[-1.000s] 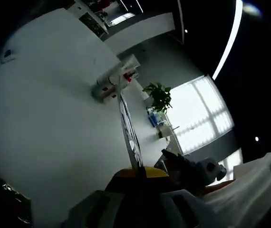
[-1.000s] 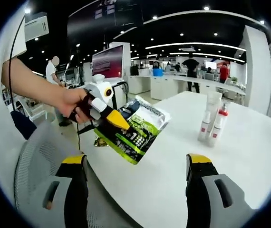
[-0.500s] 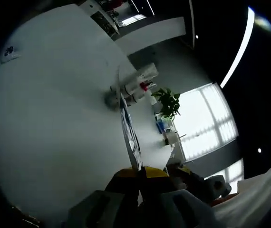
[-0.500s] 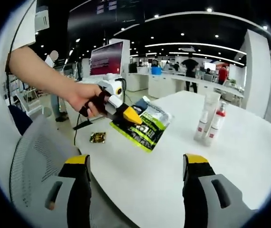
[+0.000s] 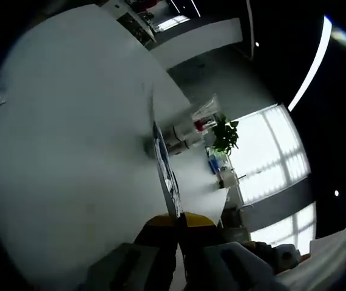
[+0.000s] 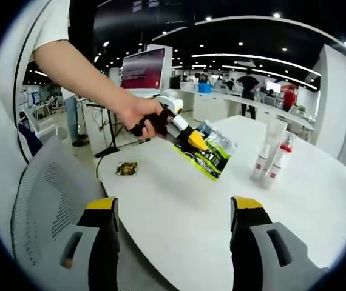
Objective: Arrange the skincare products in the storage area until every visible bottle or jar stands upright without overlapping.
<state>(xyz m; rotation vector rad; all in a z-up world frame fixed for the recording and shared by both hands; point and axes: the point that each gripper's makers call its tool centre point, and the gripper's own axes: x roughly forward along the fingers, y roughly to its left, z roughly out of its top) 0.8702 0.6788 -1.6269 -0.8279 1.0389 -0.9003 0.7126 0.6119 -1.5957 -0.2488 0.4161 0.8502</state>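
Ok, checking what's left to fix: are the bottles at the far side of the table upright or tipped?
Upright: in the right gripper view the bottles stand close together on the white table.

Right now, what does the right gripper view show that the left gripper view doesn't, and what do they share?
Right gripper view alone: the person's hand holding the left gripper, the small gold foil wrapper and the grey mesh chair. Left gripper view alone: a green potted plant by bright windows. Both: the flat green-and-black printed pouch clamped in the left gripper, the upright white tubes and the white table.
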